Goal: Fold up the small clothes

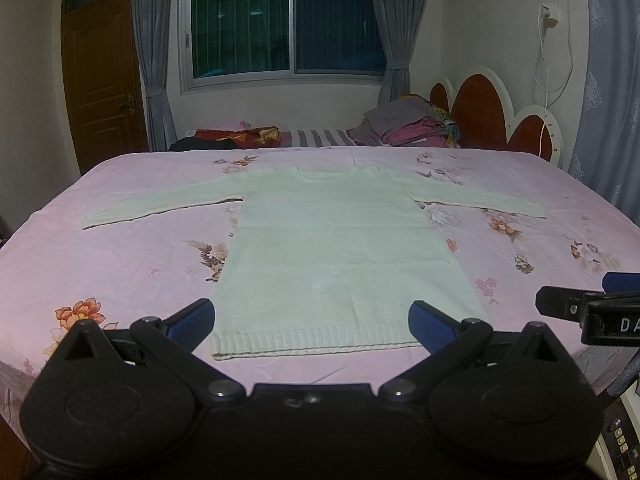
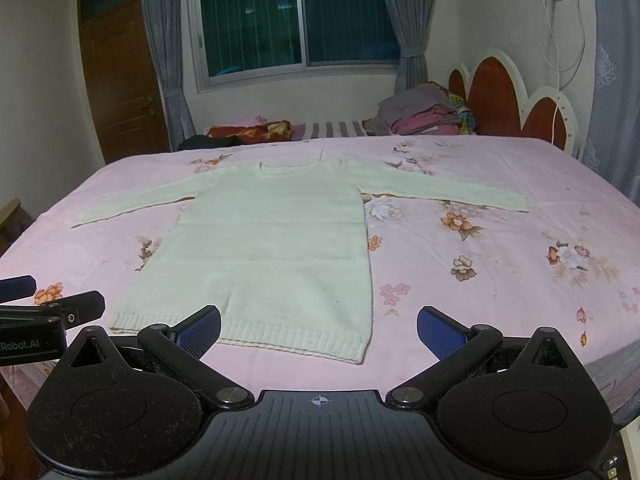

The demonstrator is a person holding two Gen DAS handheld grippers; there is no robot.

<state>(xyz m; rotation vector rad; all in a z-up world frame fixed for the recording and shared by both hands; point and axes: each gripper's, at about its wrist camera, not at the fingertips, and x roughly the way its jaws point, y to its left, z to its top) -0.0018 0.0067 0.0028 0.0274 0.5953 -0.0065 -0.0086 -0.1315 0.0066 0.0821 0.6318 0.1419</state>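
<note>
Left wrist view: white sweater (image 1: 332,248) lies flat on the pink floral bed (image 1: 120,248), sleeves spread wide, ribbed hem nearest the camera. Left gripper (image 1: 312,322) hovers over the hem, fingers wide apart, holding nothing.

Right wrist view: right gripper (image 2: 319,330) hangs near the hem's right corner, fingers fully spread, empty. Sweater (image 2: 272,240) untouched; folding not yet begun. Judgement: start with a sleeve, pinch at the cuff, lift low, lay it across the body without dragging the sweater's body out of square.
</note>
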